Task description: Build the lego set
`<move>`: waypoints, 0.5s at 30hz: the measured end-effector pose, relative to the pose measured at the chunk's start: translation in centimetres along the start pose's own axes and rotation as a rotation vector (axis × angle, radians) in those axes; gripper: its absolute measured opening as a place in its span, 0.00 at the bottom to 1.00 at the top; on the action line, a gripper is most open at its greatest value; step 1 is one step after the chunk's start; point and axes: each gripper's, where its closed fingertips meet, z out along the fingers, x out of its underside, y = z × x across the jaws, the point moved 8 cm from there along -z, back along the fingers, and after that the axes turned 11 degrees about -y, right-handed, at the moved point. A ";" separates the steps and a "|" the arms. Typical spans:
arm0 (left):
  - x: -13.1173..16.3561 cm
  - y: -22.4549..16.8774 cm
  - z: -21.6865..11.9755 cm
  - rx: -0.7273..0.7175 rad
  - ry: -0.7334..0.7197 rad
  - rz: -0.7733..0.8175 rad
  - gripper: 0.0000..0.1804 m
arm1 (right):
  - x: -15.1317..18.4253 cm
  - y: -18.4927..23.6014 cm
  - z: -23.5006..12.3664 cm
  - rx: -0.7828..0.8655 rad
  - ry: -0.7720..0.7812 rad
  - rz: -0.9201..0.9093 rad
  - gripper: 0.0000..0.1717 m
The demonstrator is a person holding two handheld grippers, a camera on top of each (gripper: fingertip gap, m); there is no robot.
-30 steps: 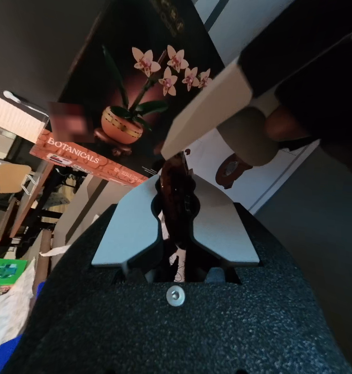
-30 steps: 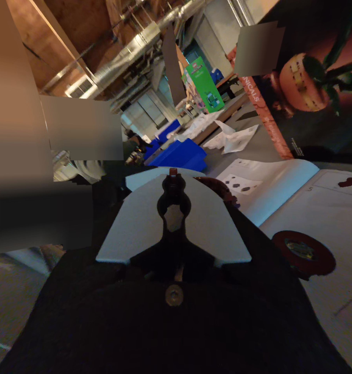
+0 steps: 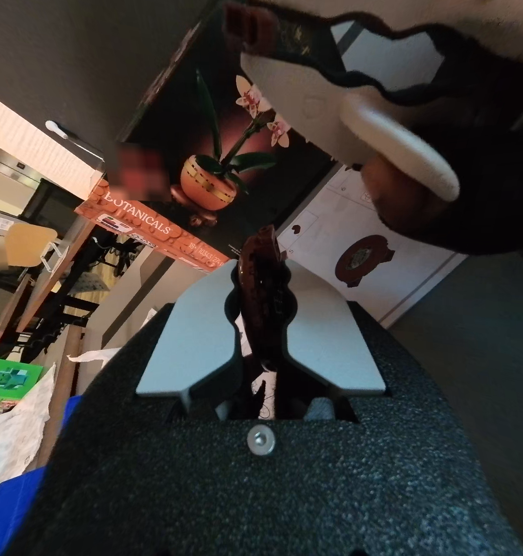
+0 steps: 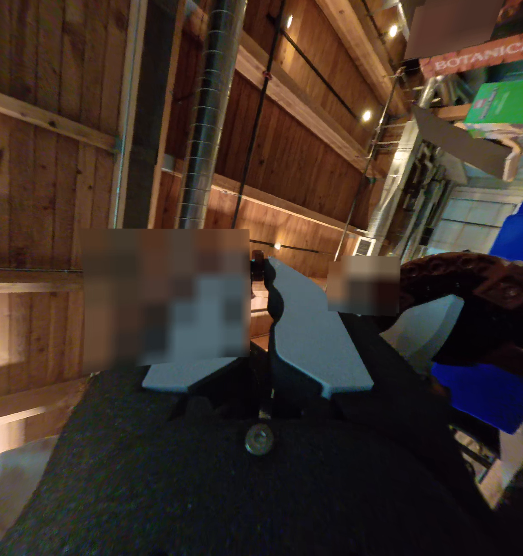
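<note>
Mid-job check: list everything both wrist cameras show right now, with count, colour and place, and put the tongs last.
round studded brick assembly: one, dark reddish-brown, edge-on between the left tongs' fingers; also at right in the right wrist view
small brick piece: one, reddish-brown, at the right tongs' tip
box with orchid picture: one, black with orange band, behind the left tongs
instruction booklet: one, white, open, on the grey table
green box: one, upper right of the right wrist view
blue bin: one, right edge
crumpled paper: white, lower left
wooden ceiling: brown, with a metal duct
left tongs: grey fingers clamping the assembly
right tongs: nearly closed on the small piece; one finger hidden by blur
</note>
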 end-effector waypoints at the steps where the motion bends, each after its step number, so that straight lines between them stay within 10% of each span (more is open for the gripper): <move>1: 0.0 0.0 0.0 0.000 -0.001 -0.001 0.13 | 0.1 0.0 0.1 -0.009 0.002 0.006 0.03; 11: 0.0 0.1 -0.1 0.001 -0.013 -0.039 0.13 | 0.3 0.0 0.3 -0.043 -0.005 0.040 0.03; 15: 0.2 0.0 -0.1 0.078 -0.071 -0.223 0.12 | -0.3 0.0 -0.3 0.244 0.108 -0.505 0.03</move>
